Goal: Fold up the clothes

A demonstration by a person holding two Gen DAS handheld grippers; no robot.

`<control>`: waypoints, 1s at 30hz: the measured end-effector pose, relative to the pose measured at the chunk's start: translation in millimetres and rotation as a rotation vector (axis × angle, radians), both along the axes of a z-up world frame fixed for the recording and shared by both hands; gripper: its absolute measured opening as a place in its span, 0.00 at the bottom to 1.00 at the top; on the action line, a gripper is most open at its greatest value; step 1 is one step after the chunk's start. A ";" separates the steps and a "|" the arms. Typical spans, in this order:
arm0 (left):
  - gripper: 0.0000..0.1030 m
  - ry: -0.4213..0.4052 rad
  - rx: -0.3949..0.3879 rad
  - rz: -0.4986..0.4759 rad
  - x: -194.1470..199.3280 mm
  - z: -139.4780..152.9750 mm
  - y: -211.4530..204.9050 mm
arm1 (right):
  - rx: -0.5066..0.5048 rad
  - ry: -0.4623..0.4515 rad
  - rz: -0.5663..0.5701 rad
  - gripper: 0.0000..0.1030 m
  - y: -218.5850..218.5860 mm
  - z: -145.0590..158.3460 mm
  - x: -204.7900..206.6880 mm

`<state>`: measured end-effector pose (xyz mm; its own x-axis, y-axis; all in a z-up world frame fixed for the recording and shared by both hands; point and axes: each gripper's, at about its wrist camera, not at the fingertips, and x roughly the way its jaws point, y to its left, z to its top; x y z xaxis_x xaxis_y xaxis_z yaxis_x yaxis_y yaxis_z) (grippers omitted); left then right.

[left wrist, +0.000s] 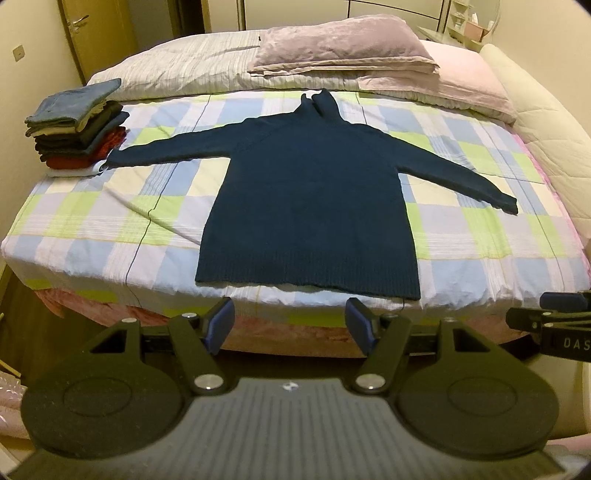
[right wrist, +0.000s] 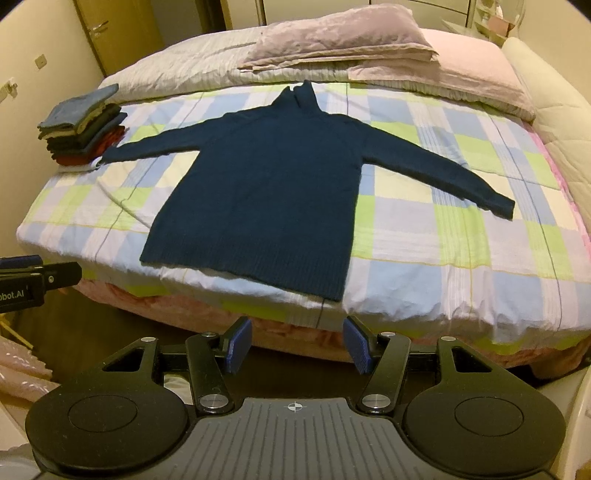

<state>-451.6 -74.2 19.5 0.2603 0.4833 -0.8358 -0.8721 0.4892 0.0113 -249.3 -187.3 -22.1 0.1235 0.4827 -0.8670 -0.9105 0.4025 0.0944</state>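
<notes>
At far left a stack of folded clothes [left wrist: 75,127] touches one sleeve of the navy sweater [left wrist: 310,199] spread flat across your bed [left wrist: 110,221]. Your left tool [left wrist: 290,325] and right tool [right wrist: 297,345] hover open, short of the bed's near edge.

Warm yellowish indoor light, kinda dim, soft shadows only. Heavy fisheye bending at the edges, dark vignetted corners, slightly soft focus overall.

Home bedroom, made bed [left wrist: 110,229], pillows [left wrist: 343,44], door [left wrist: 96,33]
</notes>
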 end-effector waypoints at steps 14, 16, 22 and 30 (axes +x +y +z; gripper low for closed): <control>0.61 0.000 0.007 0.026 11.6 -1.9 8.2 | 0.013 -0.009 0.031 0.56 12.9 -0.4 14.3; 0.61 0.000 0.008 0.028 14.6 -2.5 9.6 | 0.015 -0.011 0.035 0.56 15.1 -0.7 18.0; 0.61 0.002 0.004 0.039 18.9 -4.8 16.8 | 0.020 -0.007 0.049 0.57 24.8 -1.6 26.1; 0.62 0.014 -0.009 0.099 13.7 -10.6 39.3 | 0.016 -0.011 0.105 0.57 52.6 -6.0 28.4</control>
<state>-437.9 -34.9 8.8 0.1998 0.4986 -0.8435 -0.9161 0.4004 0.0197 -220.9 -134.7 -28.1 0.0807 0.5076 -0.8578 -0.9486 0.3032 0.0902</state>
